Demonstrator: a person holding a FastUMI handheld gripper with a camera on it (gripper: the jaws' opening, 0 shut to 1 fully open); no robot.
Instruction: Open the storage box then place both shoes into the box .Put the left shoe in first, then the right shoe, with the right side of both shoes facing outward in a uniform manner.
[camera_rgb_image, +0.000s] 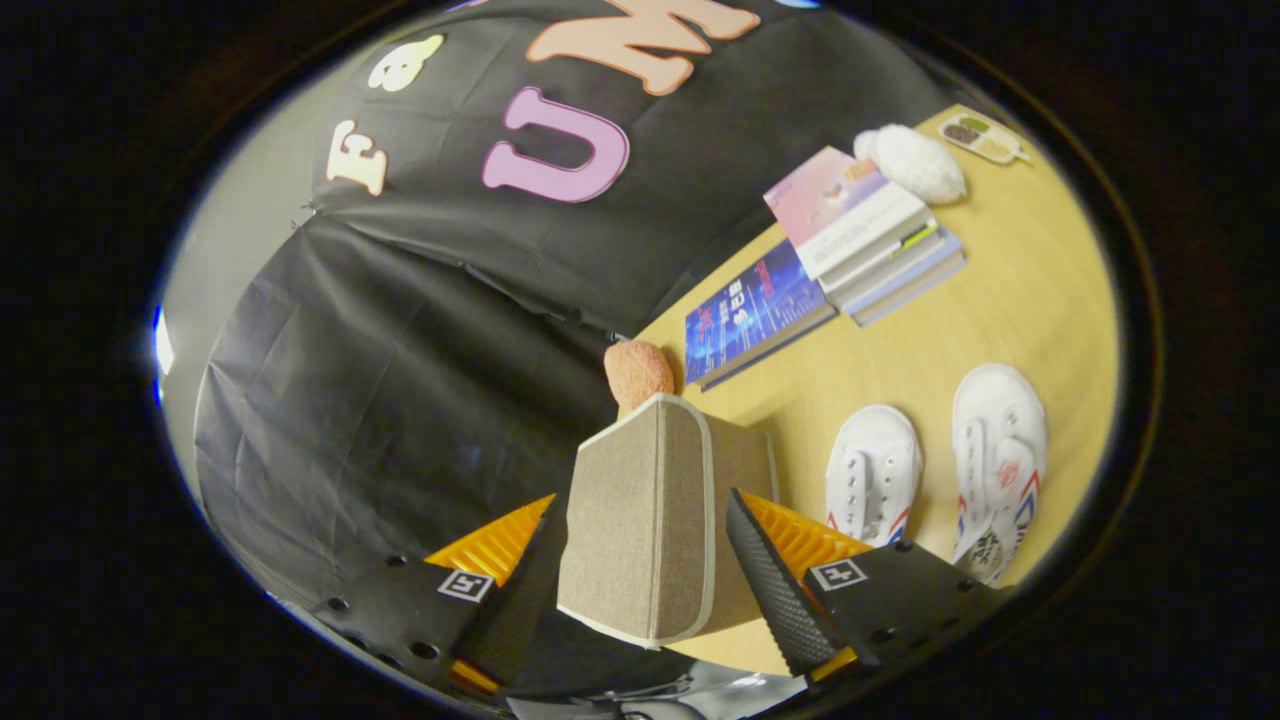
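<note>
fingers (648, 590) stand apart on either side of the box (650, 520), a grey fabric one with pale trim; whether both press on it i cannot tell. box sits on the yellow surface (1000, 300) at its edge. two white shoes (935, 465) lie side by side beyond the fingers, apart from the box. books (830, 260) are stacked farther off, near a white fluffy thing (915, 160). an orange fuzzy thing (637, 372) shows just behind the box.
</note>
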